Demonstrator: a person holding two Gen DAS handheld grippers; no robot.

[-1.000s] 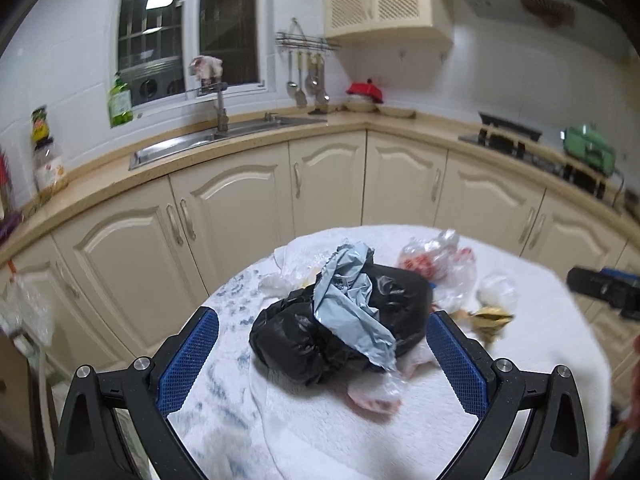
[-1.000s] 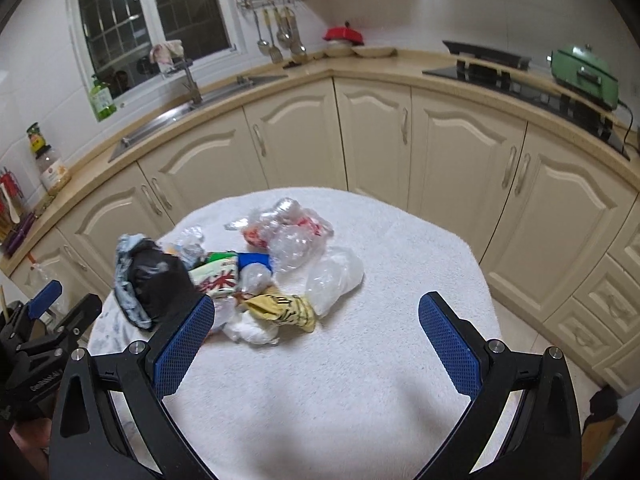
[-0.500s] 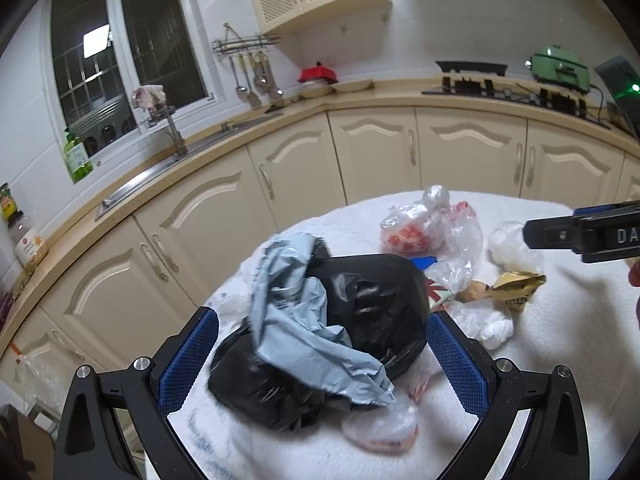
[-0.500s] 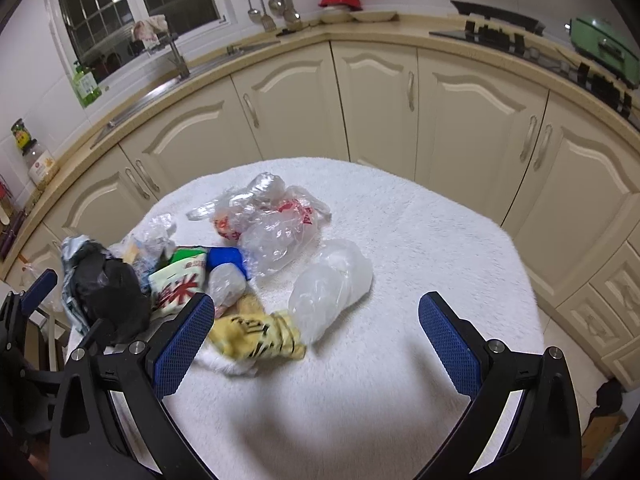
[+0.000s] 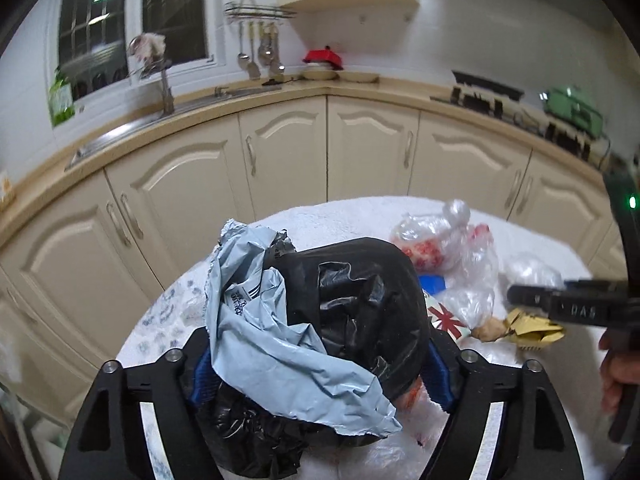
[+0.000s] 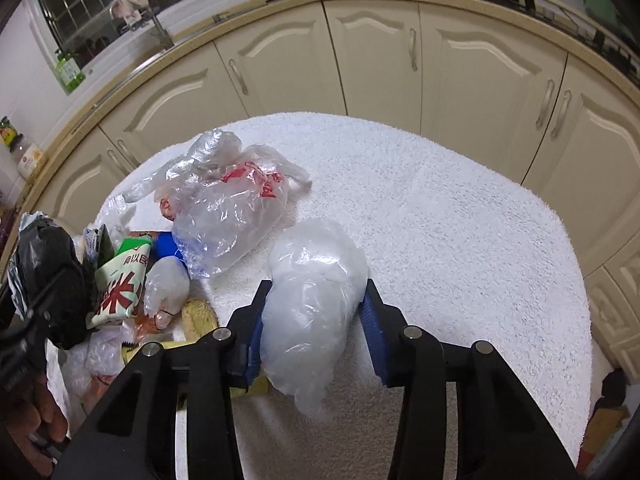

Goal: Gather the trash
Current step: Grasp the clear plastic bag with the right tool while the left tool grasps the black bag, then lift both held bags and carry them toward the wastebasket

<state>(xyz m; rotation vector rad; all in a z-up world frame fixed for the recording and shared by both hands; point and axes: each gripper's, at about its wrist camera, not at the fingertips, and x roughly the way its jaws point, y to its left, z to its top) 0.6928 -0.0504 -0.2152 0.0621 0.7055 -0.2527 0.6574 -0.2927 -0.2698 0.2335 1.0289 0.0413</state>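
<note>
left claw (image 5: 316, 364): clamped on black trash bag (image 5: 360, 300) (grey mailer on top)
right claw (image 6: 314, 320): clamped on clear plastic bag (image 6: 312, 300)

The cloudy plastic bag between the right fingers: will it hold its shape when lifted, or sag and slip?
The cloudy plastic bag looks thin, puffy and crumpled, so it will likely sag and deform. It seems light for its bulk. Its glossy film bulges past the right gripper, so it may slip unless squeezed firmly.
</note>
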